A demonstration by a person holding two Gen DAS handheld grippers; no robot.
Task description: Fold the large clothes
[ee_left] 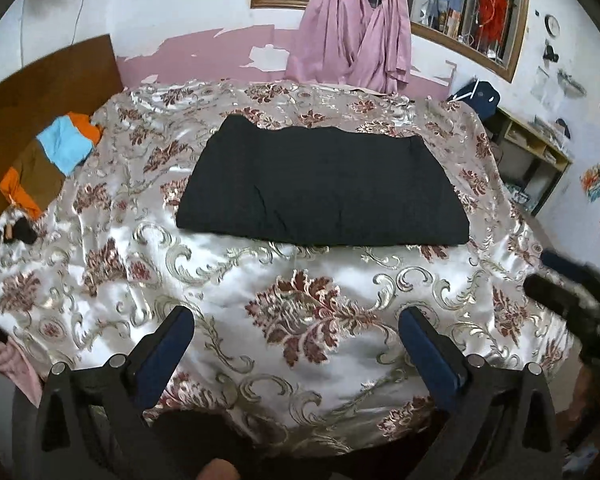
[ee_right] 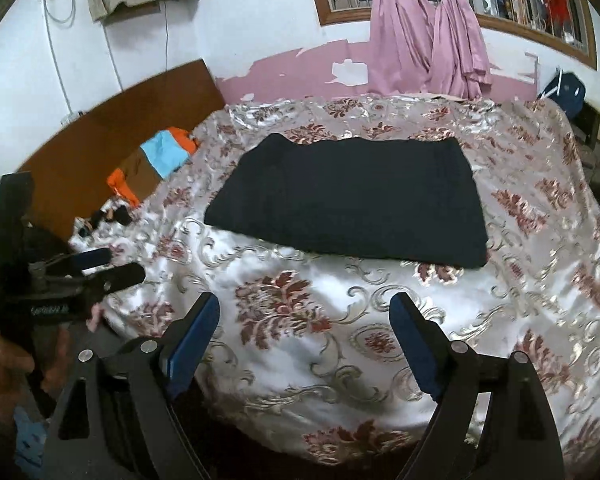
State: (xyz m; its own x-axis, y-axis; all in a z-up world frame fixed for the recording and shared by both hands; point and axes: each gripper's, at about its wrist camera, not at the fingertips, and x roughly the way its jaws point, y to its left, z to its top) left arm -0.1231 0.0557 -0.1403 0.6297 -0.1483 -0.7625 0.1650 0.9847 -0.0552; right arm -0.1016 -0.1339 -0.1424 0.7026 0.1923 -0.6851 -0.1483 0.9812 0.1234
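**Black garment folded mid-bed, both of your grippers empty at the near edge**

The bed (ee_left: 112, 248) fills most of what you see, covered by a shiny white satin spread with red flowers and silver scrolls. Its near edge curves just under your grippers, and the right side drops off toward a wooden shelf unit (ee_left: 536, 152) against the wall. A broad strip of bare spread lies between your tools and the garment, so you have open room in front of you.

The folded black garment (ee_left: 320, 188) lies flat near the middle of the bed as a wide trapezoid, its near edge straight and its far left corner slightly raised. Bare spread shows all round it, well apart from every bed edge.

Behind the bed, the wall is white above and peeling pink below, with a wood-framed window (ee_right: 500, 0) and pink curtains (ee_left: 356, 28) hanging down to the far edge. A brown headboard (ee_right: 112, 124) runs along the left side. Beside it lies an orange, light-blue and brown cloth (ee_left: 56, 152), and nearer you a small dark item, too unclear to name.

Your left gripper (ee_left: 296, 332) hangs over the near part of the spread, tilted downward, its blue-padded jaws spread wide with nothing between them. Your right gripper (ee_right: 304, 320) sits just beside it at a similar downward tilt, jaws also parted and empty. Each tool shows at the edge of the other's view, so your hands are near each other.
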